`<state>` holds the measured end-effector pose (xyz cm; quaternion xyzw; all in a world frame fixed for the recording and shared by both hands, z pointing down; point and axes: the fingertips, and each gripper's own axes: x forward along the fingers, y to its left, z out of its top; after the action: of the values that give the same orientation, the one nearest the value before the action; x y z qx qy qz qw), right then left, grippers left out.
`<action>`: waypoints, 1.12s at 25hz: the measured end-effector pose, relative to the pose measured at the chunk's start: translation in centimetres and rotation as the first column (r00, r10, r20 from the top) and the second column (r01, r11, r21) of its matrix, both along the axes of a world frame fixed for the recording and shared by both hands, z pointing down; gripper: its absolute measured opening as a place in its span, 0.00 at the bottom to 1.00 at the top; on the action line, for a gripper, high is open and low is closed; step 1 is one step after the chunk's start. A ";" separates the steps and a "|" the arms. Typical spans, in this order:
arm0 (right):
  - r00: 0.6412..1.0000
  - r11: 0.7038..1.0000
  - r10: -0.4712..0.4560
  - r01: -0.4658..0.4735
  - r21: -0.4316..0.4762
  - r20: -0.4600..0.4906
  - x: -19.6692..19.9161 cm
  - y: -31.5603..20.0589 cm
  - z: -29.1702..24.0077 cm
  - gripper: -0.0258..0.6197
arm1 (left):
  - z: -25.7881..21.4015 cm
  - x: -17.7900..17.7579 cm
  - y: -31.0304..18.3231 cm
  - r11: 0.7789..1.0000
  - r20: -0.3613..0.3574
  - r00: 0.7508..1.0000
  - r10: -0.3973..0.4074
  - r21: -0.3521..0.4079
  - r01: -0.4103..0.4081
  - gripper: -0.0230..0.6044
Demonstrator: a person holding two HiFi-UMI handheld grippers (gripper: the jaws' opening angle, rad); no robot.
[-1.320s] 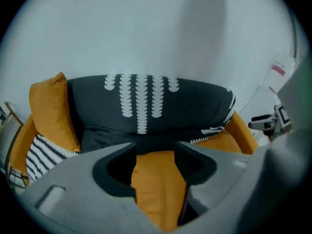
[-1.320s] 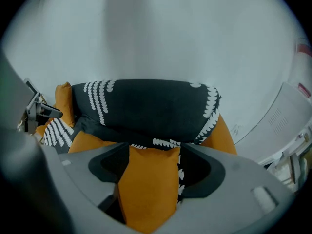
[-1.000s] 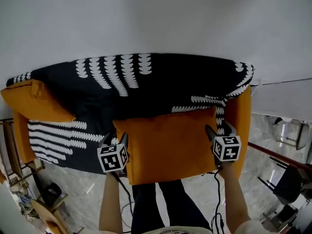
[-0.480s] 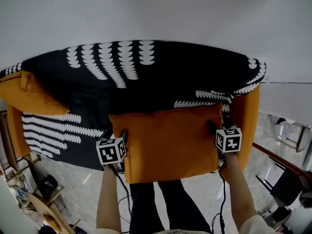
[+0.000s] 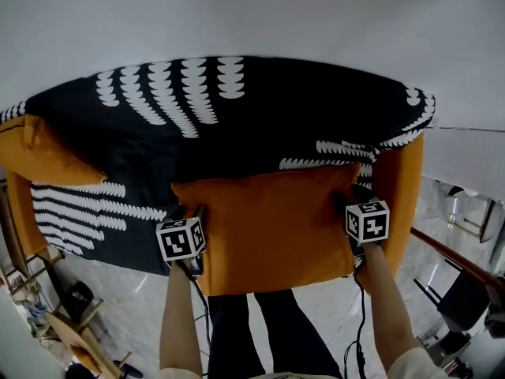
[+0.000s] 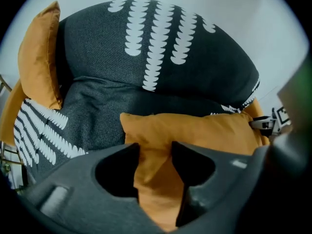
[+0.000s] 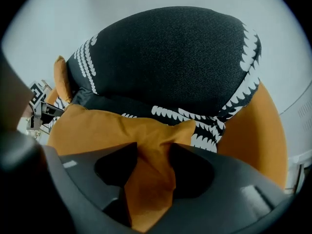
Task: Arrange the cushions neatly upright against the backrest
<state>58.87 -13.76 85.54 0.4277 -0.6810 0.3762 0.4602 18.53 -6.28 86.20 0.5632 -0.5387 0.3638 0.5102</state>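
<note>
A large orange cushion (image 5: 268, 227) lies across the front of the sofa seat, its far edge near the black backrest (image 5: 260, 109). My left gripper (image 5: 192, 214) is on its left edge and my right gripper (image 5: 348, 201) on its right edge. Both sets of jaws have just been closing, with cushion fabric bunched between them. In the left gripper view, the left gripper (image 6: 155, 147) pinches an orange fold; the right gripper view shows the right gripper (image 7: 153, 147) doing the same. A second orange cushion (image 5: 43, 152) leans upright in the sofa's left corner.
The sofa is black with white scale patterns and has orange sides (image 5: 398, 204). A white wall (image 5: 252, 14) rises behind it. A wooden chair (image 5: 71, 338) stands on the marble floor at lower left, a dark chair (image 5: 473, 306) at lower right. The person's legs (image 5: 260, 330) are against the sofa front.
Both grippers have sunk toward the seat with the orange cushion between them, and their jaws have narrowed onto its edges. The cushion now sits lower on the sofa.
</note>
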 end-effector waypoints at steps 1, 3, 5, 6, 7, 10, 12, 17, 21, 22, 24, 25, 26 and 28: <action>1.000 1.000 0.001 -0.001 0.001 -0.001 -0.1 0.1 0.1 0.40 | 0.2 0.1 0.0 1.000 -0.006 1.000 0.001 -0.006 -0.001 0.38; 1.000 1.000 0.000 0.000 0.001 -0.010 -0.3 0.1 0.2 0.37 | 0.5 0.4 0.0 1.000 -0.021 1.000 0.007 -0.018 -0.008 0.35; 1.000 1.000 0.001 -0.001 0.002 -0.020 -0.4 0.2 0.2 0.34 | 0.6 0.6 0.0 0.999 -0.031 0.999 0.021 -0.025 -0.022 0.32; 1.000 1.000 0.004 -0.004 0.005 -0.024 -0.4 0.3 0.2 0.32 | 0.6 0.6 0.0 0.999 -0.033 0.999 0.030 -0.026 -0.031 0.30; 1.000 1.000 0.006 -0.006 0.010 -0.026 -0.4 0.4 0.0 0.30 | 0.5 0.6 0.1 0.999 -0.032 0.999 0.040 -0.026 -0.041 0.28; 0.999 1.000 0.005 -0.004 0.031 -0.034 -0.5 0.6 -0.7 0.24 | 0.0 0.6 0.3 0.998 -0.022 0.998 0.061 -0.019 -0.061 0.21; 0.999 0.999 0.001 0.000 0.038 -0.039 -0.5 1.0 -1.2 0.21 | -0.3 0.5 0.6 0.998 -0.016 0.998 0.066 -0.014 -0.067 0.15; 0.998 0.999 -0.005 0.008 0.049 -0.057 -0.7 1.7 -2.7 0.16 | -1.6 0.5 1.3 0.997 -0.005 0.997 0.082 -0.005 -0.082 0.06; 0.998 0.997 0.006 -0.001 0.072 -0.063 -0.6 2.9 -4.7 0.14 | -3.6 0.6 2.3 0.998 -0.021 0.997 0.069 0.015 -0.069 0.05; 0.998 0.997 0.011 -0.006 0.078 -0.063 -0.6 3.3 -5.3 0.14 | -4.3 0.7 2.6 0.997 -0.027 0.997 0.068 0.024 -0.068 0.05; 0.998 0.996 0.021 -0.015 0.090 -0.063 -0.5 4.2 -6.6 0.13 | -5.7 0.7 3.4 0.997 -0.032 0.997 0.068 0.046 -0.067 0.05; 0.998 0.995 0.025 -0.019 0.095 -0.063 -0.5 4.6 -7.3 0.13 | -6.4 0.7 3.9 0.996 -0.034 0.997 0.065 0.056 -0.063 0.05; 0.998 0.995 0.029 -0.022 0.099 -0.064 -0.4 5.1 -8.0 0.13 | -7.0 0.8 4.4 0.996 -0.037 0.998 0.059 0.062 -0.057 0.05; 0.997 0.994 0.037 -0.030 0.107 -0.067 -0.4 6.2 -9.3 0.13 | -8.3 0.9 5.4 0.996 -0.040 0.998 0.054 0.070 -0.051 0.05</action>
<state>58.50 -7.58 76.22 0.4754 -0.6764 0.3323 0.4539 19.41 -0.88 77.93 0.6019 -0.5249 0.3466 0.4920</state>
